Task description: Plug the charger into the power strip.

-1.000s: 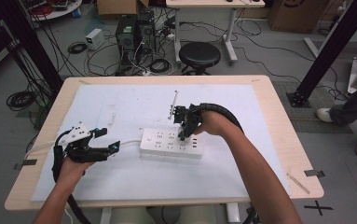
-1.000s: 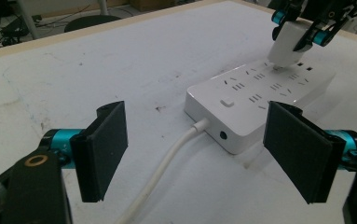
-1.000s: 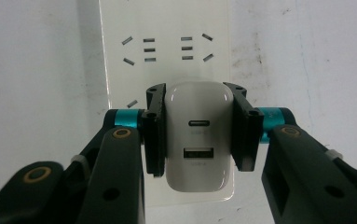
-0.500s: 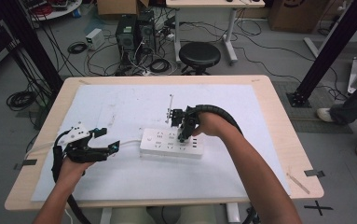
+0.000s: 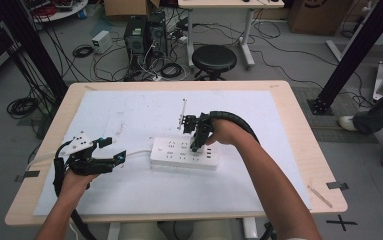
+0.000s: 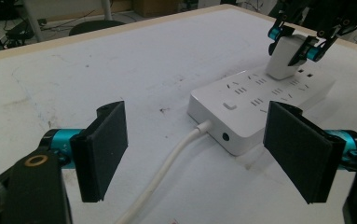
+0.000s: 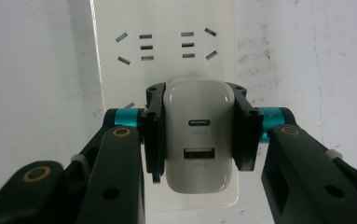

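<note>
A white power strip [image 5: 184, 154] lies near the middle of the white sheet, its cord [image 6: 167, 168] trailing left. My right gripper [image 7: 198, 133] is shut on a white USB charger [image 7: 198, 140], pads pressing both its sides, the charger sitting on the power strip's [image 7: 167, 51] sockets. In the left gripper view the charger [image 6: 283, 58] stands upright on the power strip's [image 6: 241, 112] far end. My left gripper [image 6: 204, 154] is open, nothing between its jaws, hovering left of the strip near the cord. From above, the left gripper [image 5: 111, 152] sits left of the strip and the right gripper [image 5: 195, 145] points down on it.
A thin metal rod [image 5: 182, 112] lies on the sheet behind the strip. The wooden table [image 5: 299, 125] edges frame the sheet. A black stool [image 5: 214, 60], computer cases and cables are on the floor beyond. A person's shoes [image 5: 359, 122] show at the right.
</note>
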Motion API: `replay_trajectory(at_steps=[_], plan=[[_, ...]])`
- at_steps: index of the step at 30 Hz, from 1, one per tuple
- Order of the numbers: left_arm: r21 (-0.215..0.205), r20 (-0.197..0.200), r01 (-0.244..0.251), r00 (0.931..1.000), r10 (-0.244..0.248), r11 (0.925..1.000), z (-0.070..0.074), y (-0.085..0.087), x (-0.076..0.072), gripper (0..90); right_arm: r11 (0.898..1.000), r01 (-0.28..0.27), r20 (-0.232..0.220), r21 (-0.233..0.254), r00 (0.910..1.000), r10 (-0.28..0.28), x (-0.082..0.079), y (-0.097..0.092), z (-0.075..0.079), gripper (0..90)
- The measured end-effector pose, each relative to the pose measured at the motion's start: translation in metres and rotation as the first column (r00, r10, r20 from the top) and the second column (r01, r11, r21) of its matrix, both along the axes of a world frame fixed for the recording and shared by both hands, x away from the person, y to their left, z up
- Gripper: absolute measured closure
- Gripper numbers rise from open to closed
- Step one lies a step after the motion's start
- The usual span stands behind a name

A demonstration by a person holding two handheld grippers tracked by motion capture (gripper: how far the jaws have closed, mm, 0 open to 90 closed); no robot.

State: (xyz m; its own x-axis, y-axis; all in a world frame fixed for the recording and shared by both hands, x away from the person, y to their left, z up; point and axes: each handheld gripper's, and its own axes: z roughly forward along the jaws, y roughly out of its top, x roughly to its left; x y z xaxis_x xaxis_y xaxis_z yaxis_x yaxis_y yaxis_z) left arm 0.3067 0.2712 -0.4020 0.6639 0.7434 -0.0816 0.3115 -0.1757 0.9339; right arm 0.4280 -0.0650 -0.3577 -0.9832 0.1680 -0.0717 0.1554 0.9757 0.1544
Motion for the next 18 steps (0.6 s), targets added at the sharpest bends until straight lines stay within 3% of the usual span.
replay_trajectory(at_steps=[5,18], plan=[[0.004,0.000,0.003,1.0000,-0.003,1.0000,-0.002,-0.002,0.000,22.0,1.000,0.010,0.002,-0.018,0.9999,-0.010,-0.001,0.005,-0.003,64.1],[0.005,-0.001,-0.001,1.0000,0.001,1.0000,-0.001,0.002,0.003,22.0,0.997,0.022,-0.009,0.074,0.9997,-0.022,0.002,-0.007,-0.006,63.2]])
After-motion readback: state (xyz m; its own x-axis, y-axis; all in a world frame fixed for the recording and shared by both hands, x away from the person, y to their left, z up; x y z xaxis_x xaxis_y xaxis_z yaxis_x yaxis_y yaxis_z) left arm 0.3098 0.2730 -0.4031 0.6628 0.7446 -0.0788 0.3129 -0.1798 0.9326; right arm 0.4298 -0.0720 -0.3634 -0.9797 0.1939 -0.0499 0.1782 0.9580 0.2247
